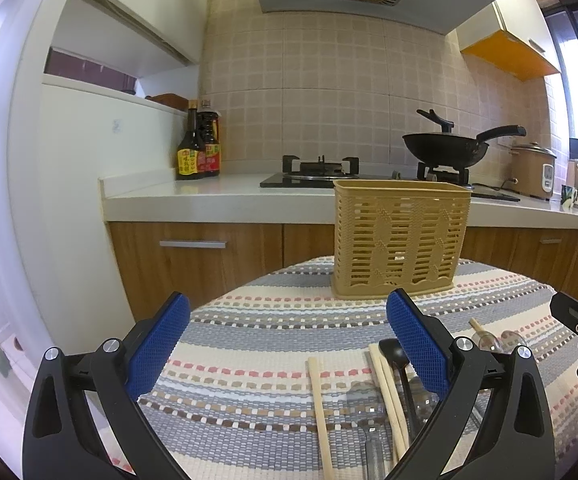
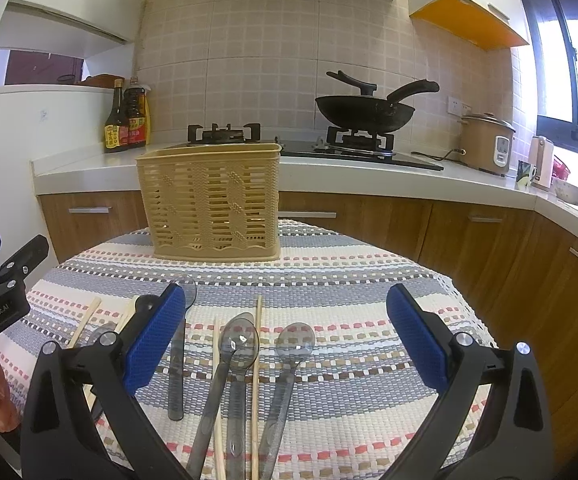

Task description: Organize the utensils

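Left gripper (image 1: 288,320): jaws wide, nothing between the blue pads, held above the near-left part of the striped mat (image 1: 249,320). Right gripper (image 2: 285,312): jaws wide too, holding nothing, over the near-centre of the mat.

Utensil basket (image 2: 209,204): tan, slotted, upright at the far edge of the mat, in front of the counter (image 2: 329,176). A bare band of mat lies between the basket and the utensils.

Utensils lie flat on the near half of the mat, handles toward the cameras. In the right wrist view: clear spoons (image 2: 239,344) side by side between the jaws, with wooden chopsticks (image 2: 257,352) running alongside and between them. Further left, a black spoon (image 1: 395,354) and more chopsticks (image 1: 319,396) lie just beside the left gripper's right finger.

Open room: the right side of the mat is bare up to its edge; the mat drops off to the floor on the far left.
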Motion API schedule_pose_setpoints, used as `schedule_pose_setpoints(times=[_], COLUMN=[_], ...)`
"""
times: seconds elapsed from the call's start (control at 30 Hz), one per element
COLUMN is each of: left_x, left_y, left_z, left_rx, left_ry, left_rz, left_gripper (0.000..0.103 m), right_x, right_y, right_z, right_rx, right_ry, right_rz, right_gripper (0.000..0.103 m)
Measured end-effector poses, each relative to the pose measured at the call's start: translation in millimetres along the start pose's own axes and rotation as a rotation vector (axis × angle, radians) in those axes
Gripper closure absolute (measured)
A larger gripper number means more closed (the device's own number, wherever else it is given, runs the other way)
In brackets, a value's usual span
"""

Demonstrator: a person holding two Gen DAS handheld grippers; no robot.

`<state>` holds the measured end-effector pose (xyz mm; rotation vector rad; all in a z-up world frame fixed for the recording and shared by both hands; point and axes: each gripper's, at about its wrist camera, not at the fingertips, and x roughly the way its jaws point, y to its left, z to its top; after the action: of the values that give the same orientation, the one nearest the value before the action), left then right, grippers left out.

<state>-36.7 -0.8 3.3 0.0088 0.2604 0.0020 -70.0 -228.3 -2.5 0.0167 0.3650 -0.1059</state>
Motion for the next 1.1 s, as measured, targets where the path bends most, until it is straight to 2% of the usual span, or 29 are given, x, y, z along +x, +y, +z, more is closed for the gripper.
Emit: schedule_pose_setpoints(times=[1.03,1.1], left_x=[-1.8,-1.7], left_y=[0.3,0.3], left_z=[-1.4,-1.3], left_rx=[-0.010,-0.009], left_ry=[-0.013,-0.013], left_rz=[-0.017,-0.017], left_gripper=[0.008,0.008], right_x=[-0.5,1.5], right_y=[5.3,5.2], right_z=[0.4,1.3], right_rx=[-0.046,-0.058], right_ry=[0.001,0.025], right_rz=[-0.002,-0.008], right_gripper=[0.007,0.007])
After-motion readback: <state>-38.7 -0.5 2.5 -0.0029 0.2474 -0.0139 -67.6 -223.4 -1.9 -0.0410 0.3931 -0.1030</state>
